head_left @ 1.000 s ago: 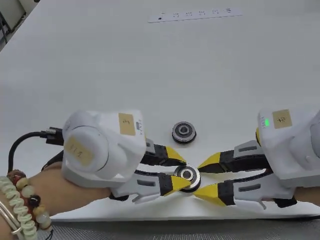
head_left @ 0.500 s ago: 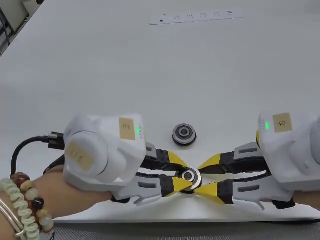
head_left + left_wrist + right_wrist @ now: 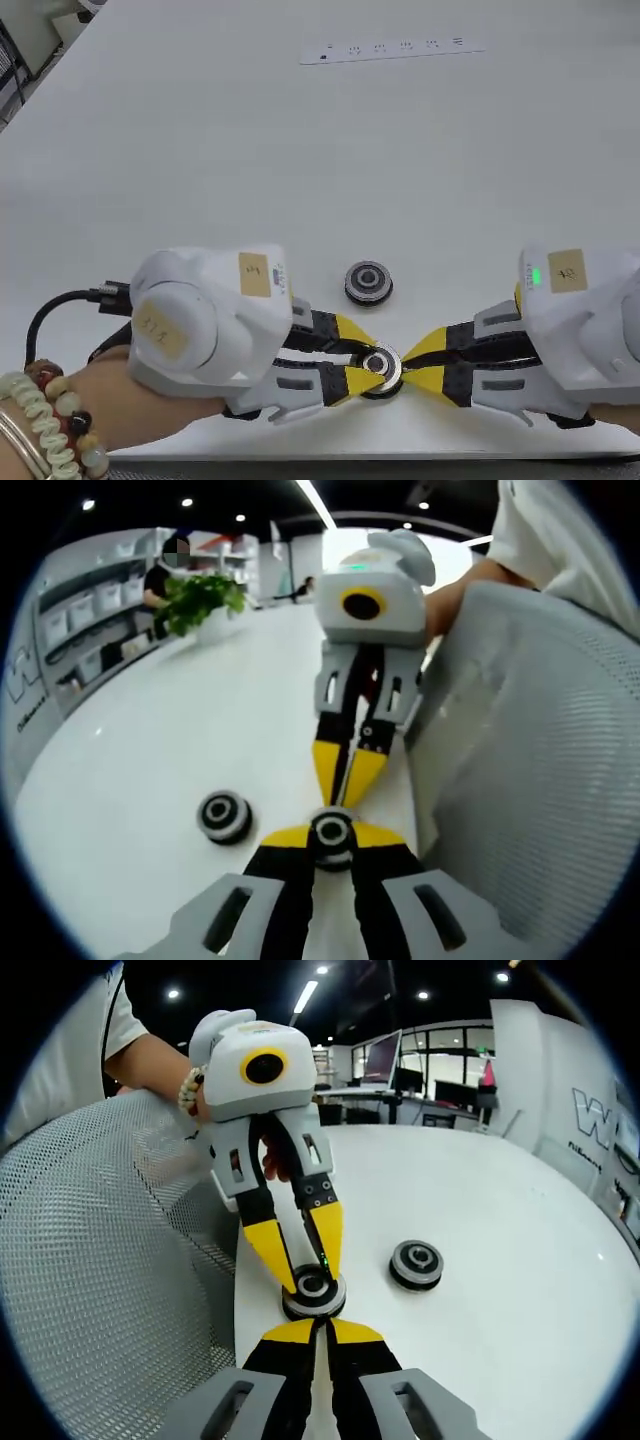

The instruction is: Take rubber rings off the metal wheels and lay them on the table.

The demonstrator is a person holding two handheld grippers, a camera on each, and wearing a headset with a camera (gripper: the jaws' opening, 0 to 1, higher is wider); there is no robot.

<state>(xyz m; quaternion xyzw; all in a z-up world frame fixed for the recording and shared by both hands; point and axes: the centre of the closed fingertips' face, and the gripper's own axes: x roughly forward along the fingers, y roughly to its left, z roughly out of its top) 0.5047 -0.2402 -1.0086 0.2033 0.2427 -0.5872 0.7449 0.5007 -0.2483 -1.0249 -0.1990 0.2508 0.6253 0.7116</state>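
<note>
A small metal wheel [image 3: 381, 367] with a black rubber ring lies near the table's front edge. My left gripper [image 3: 364, 362] comes in from the left and is shut on it, one yellow jaw on each side of the wheel [image 3: 332, 834]. My right gripper [image 3: 412, 366] comes in from the right with its jaws pressed together, pinching the ring at the near rim of the wheel [image 3: 313, 1293]. A second wheel [image 3: 368, 282] with its ring on lies loose just behind; it also shows as the second wheel [image 3: 224, 815] and the second wheel [image 3: 417, 1264].
A white power strip [image 3: 392, 48] lies at the far side of the white table [image 3: 200, 150]. The table's front edge runs just below the grippers. A grey mesh chair back [image 3: 110, 1260] stands beside that edge. A potted plant [image 3: 200, 598] stands far off.
The right gripper's jaws, spread a second ago, have closed together at the wheel's rim. The left jaws have drawn in tighter on the wheel. Both grippers sit slightly lower in view.
</note>
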